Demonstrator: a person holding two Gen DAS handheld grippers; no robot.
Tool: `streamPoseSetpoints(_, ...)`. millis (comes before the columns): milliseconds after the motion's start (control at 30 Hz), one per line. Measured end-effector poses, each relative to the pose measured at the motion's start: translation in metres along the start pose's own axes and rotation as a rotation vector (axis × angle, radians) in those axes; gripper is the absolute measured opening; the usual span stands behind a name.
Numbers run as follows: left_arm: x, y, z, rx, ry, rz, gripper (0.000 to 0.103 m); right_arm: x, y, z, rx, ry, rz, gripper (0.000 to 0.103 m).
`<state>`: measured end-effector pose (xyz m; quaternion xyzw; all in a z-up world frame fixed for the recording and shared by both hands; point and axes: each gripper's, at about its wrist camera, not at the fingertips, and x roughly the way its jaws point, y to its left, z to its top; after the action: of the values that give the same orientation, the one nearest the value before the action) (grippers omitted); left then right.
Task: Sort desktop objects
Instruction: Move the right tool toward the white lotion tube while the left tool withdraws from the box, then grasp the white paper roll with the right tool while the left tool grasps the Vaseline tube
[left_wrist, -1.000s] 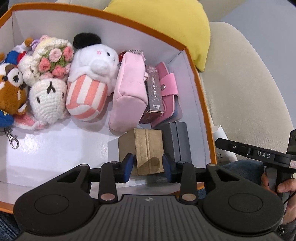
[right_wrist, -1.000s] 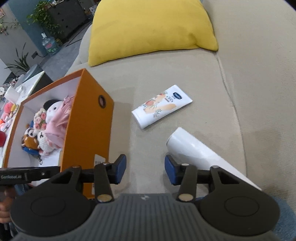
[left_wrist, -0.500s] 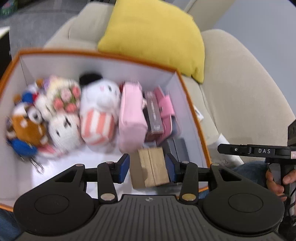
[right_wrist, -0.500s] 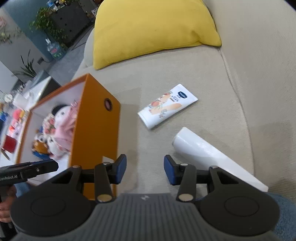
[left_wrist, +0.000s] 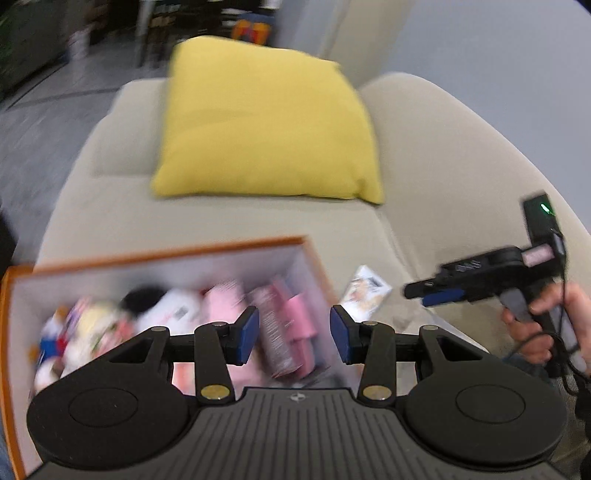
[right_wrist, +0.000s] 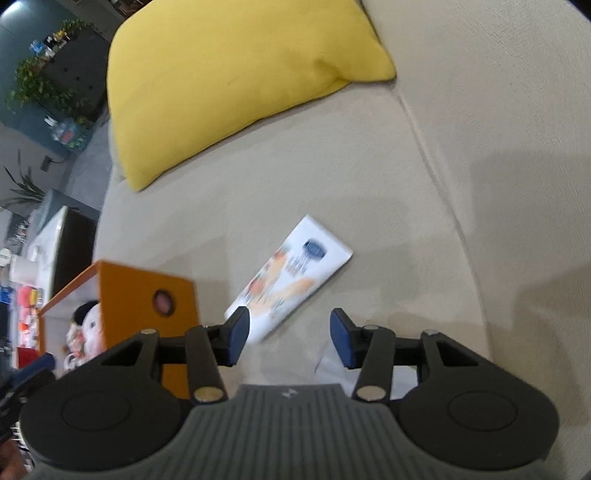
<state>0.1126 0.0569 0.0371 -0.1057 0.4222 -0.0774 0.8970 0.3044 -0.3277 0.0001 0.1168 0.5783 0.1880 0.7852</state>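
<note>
An orange box (left_wrist: 155, 254) with a white inside stands on a beige sofa and holds plush toys (left_wrist: 162, 306) and pink pouches (left_wrist: 295, 314), blurred in the left wrist view. My left gripper (left_wrist: 293, 338) is open and empty above the box's right part. A white printed tube (right_wrist: 291, 277) lies on the sofa seat right of the box (right_wrist: 147, 306); it also shows in the left wrist view (left_wrist: 367, 291). My right gripper (right_wrist: 288, 338) is open and empty just short of the tube. A white cylinder (right_wrist: 328, 363) lies mostly hidden under the right gripper.
A yellow cushion (right_wrist: 229, 81) leans at the back of the sofa seat (right_wrist: 388, 177). The sofa backrest (right_wrist: 498, 110) rises on the right. The right gripper and the hand holding it (left_wrist: 491, 284) show right of the box in the left wrist view.
Both grippers have lifted and tilted up, still open. The left one has pulled back from inside the box. The right one has moved forward over the white cylinder toward the tube.
</note>
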Motion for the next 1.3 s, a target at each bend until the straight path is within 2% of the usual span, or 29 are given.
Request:
streamPoseSetpoints(67, 0.013, -0.020, 0.012, 0.080, 0.027, -0.021, 0.048, -0.002, 0.001, 0.006, -0.032, 0.011, -0.008, 0.051)
streamPoseSetpoints(167, 0.041, -0.046, 0.027, 0.174, 0.094, -0.039, 0.048, -0.007, 0.004, 0.009, -0.145, 0.076, -0.046, 0.051)
streamPoseSetpoints(400, 0.106, -0.088, 0.044, 0.336, 0.233, -0.081, 0.048, 0.001, 0.000, -0.004, -0.481, 0.264, -0.214, 0.054)
streamPoseSetpoints(500, 0.134, -0.095, 0.047, 0.373, 0.308, -0.081, 0.051, 0.014, -0.011, -0.011, -0.568, 0.362, -0.200, 0.057)
streamPoseSetpoints(633, 0.169, -0.098, 0.053, 0.381, 0.387, -0.025, 0.054, 0.029, -0.019, -0.020, -0.644, 0.399, -0.168, 0.057)
streamPoseSetpoints(767, 0.198, -0.098, 0.057, 0.379, 0.469, -0.001, 0.058, 0.038, -0.025, -0.024, -0.634, 0.441, -0.071, 0.039)
streamPoseSetpoints(867, 0.217, -0.100, 0.056, 0.394, 0.517, 0.013, 0.060, 0.037, -0.013, -0.037, -0.746, 0.425, -0.091, 0.036)
streamPoseSetpoints(933, 0.229, -0.100, 0.055, 0.394, 0.548, 0.020, 0.061, 0.032, -0.010, -0.036, -0.760, 0.386, -0.103, 0.035)
streamPoseSetpoints(1000, 0.237, -0.100, 0.054, 0.392, 0.567, 0.014, 0.067, 0.023, -0.010, -0.025, -0.728, 0.311, -0.124, 0.031)
streamPoseSetpoints(1133, 0.251, -0.105, 0.052, 0.387, 0.597, -0.009, 0.068, 0.012, -0.027, 0.007, -0.576, 0.181, -0.167, 0.030)
streamPoseSetpoints(1267, 0.258, -0.111, 0.044, 0.419, 0.614, 0.000, 0.068, 0.022, -0.041, 0.013, -0.511, 0.176, -0.219, 0.030)
streamPoseSetpoints(1300, 0.258, -0.112, 0.042, 0.431, 0.609, 0.014, 0.064, 0.026, -0.043, 0.013, -0.504, 0.183, -0.225, 0.030)
